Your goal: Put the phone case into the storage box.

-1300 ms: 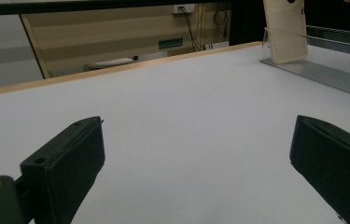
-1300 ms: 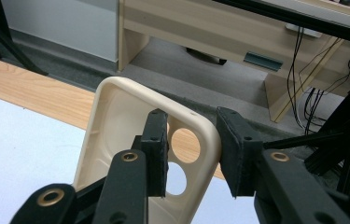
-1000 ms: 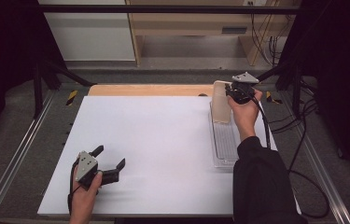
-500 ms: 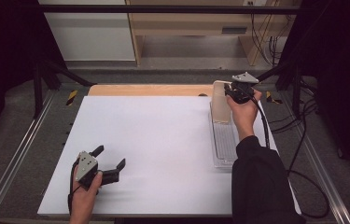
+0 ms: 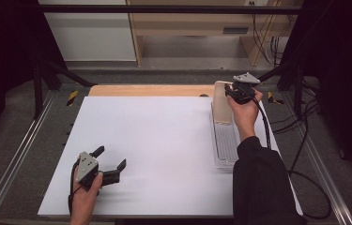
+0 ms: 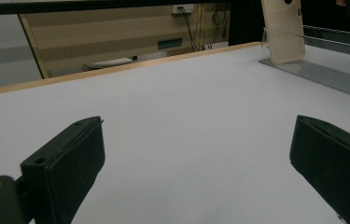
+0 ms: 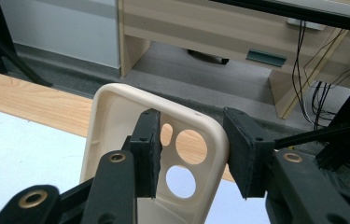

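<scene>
High view: the cream phone case (image 5: 222,102) stands upright at the far end of the clear tray (image 5: 224,145) on the tabletop (image 5: 155,140), with the right gripper (image 5: 235,92) at its top. The left gripper (image 5: 110,164) rests idle, jaws wide.

Left gripper view: the case stands propped in the tray, seemingly placed.

Right gripper view: the jaws have just been opening around the case's top edge, one pad apparently clear, so only withdrawal seems left.

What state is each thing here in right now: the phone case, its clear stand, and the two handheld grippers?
Phone case: upright at the far end of the stand, its edge between the right jaws.
Clear stand: flat on the table's right side.
Right gripper: jaws just been opening, a gap shows beside the case.
Left gripper: jaws wide open, nothing between them.
</scene>
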`<state>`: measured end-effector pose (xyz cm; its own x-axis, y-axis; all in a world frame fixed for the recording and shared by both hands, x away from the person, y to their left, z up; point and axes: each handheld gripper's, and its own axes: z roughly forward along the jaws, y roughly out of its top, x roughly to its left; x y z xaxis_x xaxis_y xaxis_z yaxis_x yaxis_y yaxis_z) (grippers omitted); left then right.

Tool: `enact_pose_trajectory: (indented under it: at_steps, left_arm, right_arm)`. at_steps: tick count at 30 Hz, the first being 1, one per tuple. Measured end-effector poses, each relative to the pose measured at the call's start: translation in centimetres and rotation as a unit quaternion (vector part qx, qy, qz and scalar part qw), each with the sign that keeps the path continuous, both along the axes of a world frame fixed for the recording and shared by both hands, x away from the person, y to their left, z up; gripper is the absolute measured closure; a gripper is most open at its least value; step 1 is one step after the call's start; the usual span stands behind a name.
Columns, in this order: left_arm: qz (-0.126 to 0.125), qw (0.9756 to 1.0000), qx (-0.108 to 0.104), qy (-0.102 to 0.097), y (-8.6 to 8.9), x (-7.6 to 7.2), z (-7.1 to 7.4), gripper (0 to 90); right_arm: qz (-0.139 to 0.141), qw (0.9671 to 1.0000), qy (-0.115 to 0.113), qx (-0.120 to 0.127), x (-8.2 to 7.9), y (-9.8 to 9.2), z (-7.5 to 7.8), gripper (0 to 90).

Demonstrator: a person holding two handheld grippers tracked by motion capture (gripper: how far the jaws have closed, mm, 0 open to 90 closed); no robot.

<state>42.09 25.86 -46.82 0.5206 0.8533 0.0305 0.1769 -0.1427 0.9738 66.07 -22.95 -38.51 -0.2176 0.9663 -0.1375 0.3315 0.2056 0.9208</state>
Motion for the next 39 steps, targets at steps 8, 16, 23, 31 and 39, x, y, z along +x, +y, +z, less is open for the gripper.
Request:
enact_pose_trajectory:
  at_steps: [8,16,23,31,39]
  left_arm:
    - [0.003,1.0000,-0.001,0.000,0.0,0.0,0.0,3.3]
    - [0.004,1.0000,-0.001,-0.001,0.0,0.0,0.0,3.3]
    - [0.003,1.0000,0.001,-0.001,0.0,0.0,0.0,3.3]
    - [0.000,1.0000,0.006,-0.002,-0.3,0.1,0.0,3.3]
    - [-0.001,0.9999,0.015,-0.004,-0.8,0.2,0.0,2.5]
  right_arm:
    - [0.000,1.0000,0.001,0.008,0.0,0.0,-0.1,55.1]
    - [-0.015,0.9999,-0.003,0.008,0.0,0.0,0.0,44.4]
    - [-0.022,0.9997,-0.004,0.008,-0.1,0.0,0.2,36.2]
    - [-0.019,0.9997,0.009,0.008,-0.8,0.1,0.7,25.9]
    - [-0.022,0.9987,0.046,0.012,-2.6,0.2,1.8,9.3]
